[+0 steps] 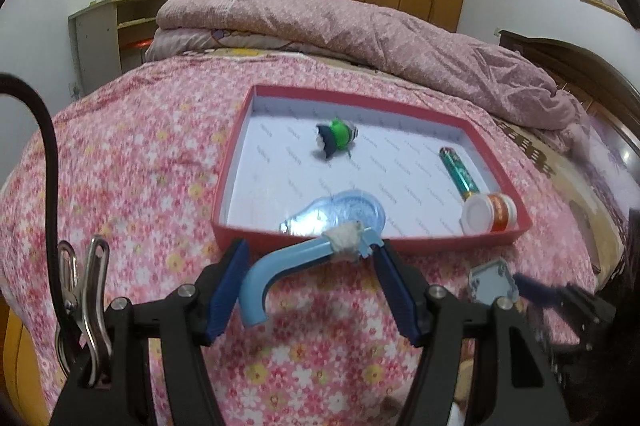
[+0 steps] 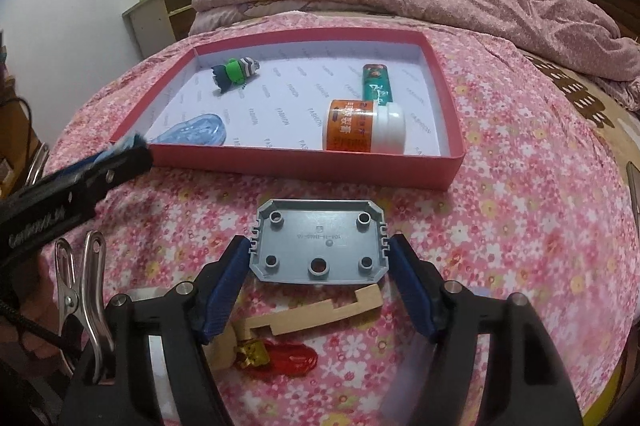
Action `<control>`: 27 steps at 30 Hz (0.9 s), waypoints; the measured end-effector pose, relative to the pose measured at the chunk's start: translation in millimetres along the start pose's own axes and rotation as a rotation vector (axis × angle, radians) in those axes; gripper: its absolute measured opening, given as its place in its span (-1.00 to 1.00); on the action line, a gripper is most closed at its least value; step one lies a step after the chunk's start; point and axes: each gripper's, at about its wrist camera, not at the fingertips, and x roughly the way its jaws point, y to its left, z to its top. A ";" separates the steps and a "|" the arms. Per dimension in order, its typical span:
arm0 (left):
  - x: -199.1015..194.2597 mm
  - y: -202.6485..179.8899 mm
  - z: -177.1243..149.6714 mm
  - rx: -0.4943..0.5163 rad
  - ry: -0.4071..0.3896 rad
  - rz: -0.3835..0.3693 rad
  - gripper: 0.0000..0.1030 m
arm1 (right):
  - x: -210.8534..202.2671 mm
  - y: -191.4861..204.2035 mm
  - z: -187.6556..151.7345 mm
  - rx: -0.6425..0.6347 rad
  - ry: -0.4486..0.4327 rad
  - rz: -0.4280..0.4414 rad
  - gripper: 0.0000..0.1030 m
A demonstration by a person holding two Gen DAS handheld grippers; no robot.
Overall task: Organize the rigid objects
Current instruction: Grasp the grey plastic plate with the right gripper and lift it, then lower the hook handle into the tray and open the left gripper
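The left gripper stands wide open around a blue hooked tool, whose head overhangs the near wall of the red tray; only the right fingertip appears to touch it. The right gripper stands open with a finger at each end of one grey plastic plate; contact cannot be confirmed. Ahead of both, the tray holds four items: one toy figure, one green tube, one orange bottle, one clear blue piece. Open floor remains mid-tray.
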 end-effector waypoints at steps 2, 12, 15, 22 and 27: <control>1.7 -0.8 6.7 0.006 0.000 -0.006 0.32 | -3.3 0.4 -0.6 0.001 -0.006 0.009 0.39; 17.5 -6.1 49.5 0.035 -0.021 -0.032 0.32 | -19.8 -2.7 2.6 0.006 -0.042 0.022 0.39; 30.2 -9.8 58.3 0.044 -0.007 -0.038 0.32 | -23.1 -5.1 4.4 0.011 -0.051 0.019 0.39; 63.9 -15.2 64.0 0.062 0.028 -0.026 0.32 | -25.8 -11.4 2.2 0.028 -0.050 0.015 0.39; 82.7 -12.8 59.1 0.060 0.061 -0.030 0.33 | -25.6 -15.2 4.1 0.033 -0.049 0.011 0.39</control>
